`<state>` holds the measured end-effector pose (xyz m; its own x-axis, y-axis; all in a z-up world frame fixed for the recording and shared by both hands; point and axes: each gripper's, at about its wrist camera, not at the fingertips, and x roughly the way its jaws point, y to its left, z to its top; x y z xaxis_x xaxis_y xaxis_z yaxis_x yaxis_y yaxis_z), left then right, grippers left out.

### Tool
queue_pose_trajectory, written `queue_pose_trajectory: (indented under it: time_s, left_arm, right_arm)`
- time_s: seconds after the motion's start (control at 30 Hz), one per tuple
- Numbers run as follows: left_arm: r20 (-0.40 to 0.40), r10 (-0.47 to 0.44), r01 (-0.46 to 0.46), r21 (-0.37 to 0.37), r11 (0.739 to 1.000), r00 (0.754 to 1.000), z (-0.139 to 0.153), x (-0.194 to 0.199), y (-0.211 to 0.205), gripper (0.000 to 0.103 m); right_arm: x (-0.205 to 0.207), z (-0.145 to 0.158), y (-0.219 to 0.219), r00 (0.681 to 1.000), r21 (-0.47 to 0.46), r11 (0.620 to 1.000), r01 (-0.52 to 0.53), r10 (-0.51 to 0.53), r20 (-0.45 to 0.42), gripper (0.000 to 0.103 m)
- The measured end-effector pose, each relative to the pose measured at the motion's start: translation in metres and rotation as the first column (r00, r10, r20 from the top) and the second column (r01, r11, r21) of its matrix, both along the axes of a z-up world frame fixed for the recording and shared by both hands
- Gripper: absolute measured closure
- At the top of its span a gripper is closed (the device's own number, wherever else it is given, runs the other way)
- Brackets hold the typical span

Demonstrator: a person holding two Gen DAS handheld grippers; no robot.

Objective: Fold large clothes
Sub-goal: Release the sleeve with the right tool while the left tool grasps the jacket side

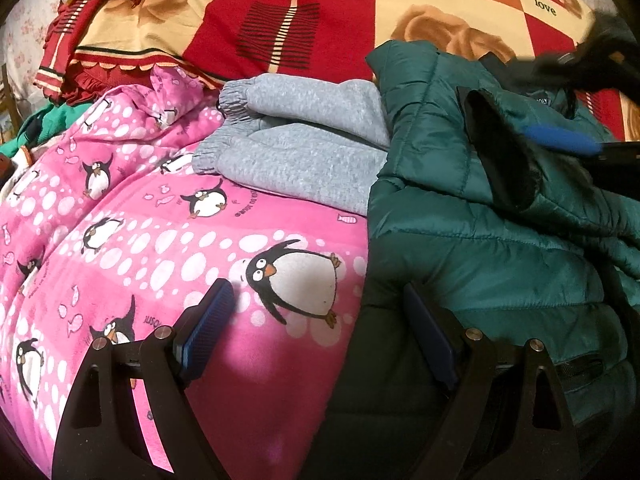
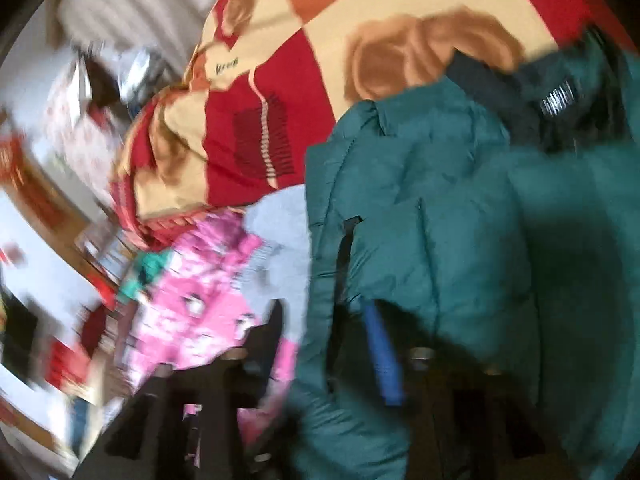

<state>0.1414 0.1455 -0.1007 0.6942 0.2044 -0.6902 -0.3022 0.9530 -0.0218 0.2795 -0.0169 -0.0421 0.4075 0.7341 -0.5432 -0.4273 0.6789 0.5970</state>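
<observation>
Left view: left gripper (image 1: 316, 332) open and empty over pink blanket (image 1: 160, 240), beside green jacket (image 1: 480, 232) heaped on bed; slippery, likely to slump unpinned. Right view, blurred: right gripper (image 2: 360, 360) apparently pinching jacket (image 2: 460, 240), grip uncertain; could slip.

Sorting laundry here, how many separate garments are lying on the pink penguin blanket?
2. Folded grey sweatpants lie toward the blanket's far side; a teal puffer jacket overlaps its right edge. More may be hidden underneath the jacket.
</observation>
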Motion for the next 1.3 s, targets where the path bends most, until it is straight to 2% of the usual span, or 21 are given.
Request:
queue_pose_trajectory:
  time_s: [0.13,0.2,0.27,0.33,0.4,0.43,0.47,0.53,0.57,0.63,0.7,0.77,0.9,0.93,0.97,1.0,1.03,1.07,1.2,1.3]
  left_arm:
    - [-0.007,-0.004,0.004,-0.002,1.0,1.0,-0.001,0.001,0.001,0.016]
    - [-0.01,-0.006,0.006,-0.005,1.0,1.0,-0.001,0.001,0.002,0.016]
    - [-0.027,-0.011,0.01,-0.011,1.0,1.0,-0.001,0.004,0.003,0.016]
    - [-0.056,-0.025,0.023,-0.025,0.999,0.998,0.003,0.007,0.004,0.016]
    - [-0.065,-0.029,0.026,-0.045,0.999,0.997,0.017,0.011,0.006,0.016]
    - [-0.033,-0.021,0.02,-0.047,0.999,0.999,0.028,0.011,0.006,0.016]
    - [0.014,-0.015,0.015,-0.055,0.998,1.0,0.043,0.011,0.004,0.016]
    - [0.106,-0.052,0.066,-0.134,0.989,0.993,0.07,0.014,-0.005,0.016]
    - [0.133,-0.105,0.131,-0.201,0.971,0.985,0.077,0.019,-0.014,0.016]
    - [0.144,-0.23,0.267,-0.352,0.897,0.963,0.077,0.03,-0.041,0.02]
    - [0.129,-0.27,0.299,-0.415,0.859,0.954,0.066,0.034,-0.059,0.021]
    - [0.087,-0.24,0.252,-0.484,0.838,0.967,0.048,0.043,-0.065,0.021]
    - [0.038,-0.139,0.137,-0.558,0.818,0.99,0.031,0.064,-0.056,0.021]
    - [0.021,-0.122,0.112,-0.566,0.817,0.992,0.028,0.069,-0.055,0.022]
    - [0.002,-0.1,0.083,-0.573,0.815,0.995,0.025,0.078,-0.051,0.032]
    - [0.008,-0.09,0.078,-0.582,0.81,0.996,0.025,0.081,-0.05,0.05]
    - [0.004,-0.086,0.073,-0.583,0.809,0.996,0.026,0.083,-0.047,0.076]
    - [-0.002,-0.076,0.062,-0.572,0.818,0.997,0.029,0.086,-0.046,0.084]
    - [0.045,-0.064,0.078,-0.466,0.881,0.997,0.053,0.082,-0.039,0.087]
    - [0.053,-0.076,0.092,-0.441,0.893,0.996,0.06,0.086,-0.02,0.087]
  right_arm:
    - [-0.023,0.022,-0.028,0.999,0.002,1.0,0.019,-0.019,0.037,0.049]
    - [-0.043,0.033,-0.052,0.997,-0.063,0.997,0.052,-0.047,0.069,0.049]
    - [-0.065,0.036,-0.08,0.986,-0.185,0.972,0.144,-0.125,0.111,0.049]
    - [-0.092,0.029,-0.107,0.959,-0.399,0.875,0.274,-0.217,0.183,0.049]
    - [-0.11,0.013,-0.127,0.943,-0.552,0.764,0.334,-0.259,0.211,0.049]
    - [-0.116,0.005,-0.136,0.938,-0.58,0.737,0.346,-0.271,0.215,0.049]
    - [-0.122,-0.004,-0.147,0.933,-0.586,0.725,0.361,-0.288,0.217,0.049]
    - [-0.129,-0.026,-0.17,0.908,-0.587,0.698,0.412,-0.368,0.199,0.048]
    - [-0.13,-0.037,-0.178,0.897,-0.578,0.694,0.429,-0.401,0.185,0.045]
    - [-0.142,-0.055,-0.188,0.87,-0.491,0.722,0.488,-0.446,0.21,0.043]
    - [-0.143,-0.054,-0.189,0.869,-0.48,0.727,0.491,-0.443,0.218,0.04]
    - [-0.142,-0.055,-0.185,0.87,-0.496,0.716,0.491,-0.437,0.23,0.039]
    - [-0.143,-0.054,-0.177,0.869,-0.512,0.703,0.493,-0.427,0.25,0.039]
    - [-0.143,-0.054,-0.176,0.869,-0.512,0.703,0.494,-0.427,0.252,0.038]
    - [-0.142,-0.054,-0.177,0.869,-0.513,0.703,0.493,-0.427,0.251,0.038]
    - [-0.142,-0.055,-0.179,0.869,-0.512,0.703,0.493,-0.426,0.251,0.038]
    - [-0.142,-0.055,-0.179,0.869,-0.511,0.704,0.493,-0.427,0.251,0.037]
    - [-0.143,-0.056,-0.182,0.869,-0.509,0.705,0.493,-0.427,0.25,0.037]
    - [-0.141,-0.057,-0.184,0.869,-0.508,0.706,0.494,-0.427,0.251,0.037]
    - [-0.142,-0.057,-0.183,0.869,-0.508,0.705,0.494,-0.427,0.251,0.037]
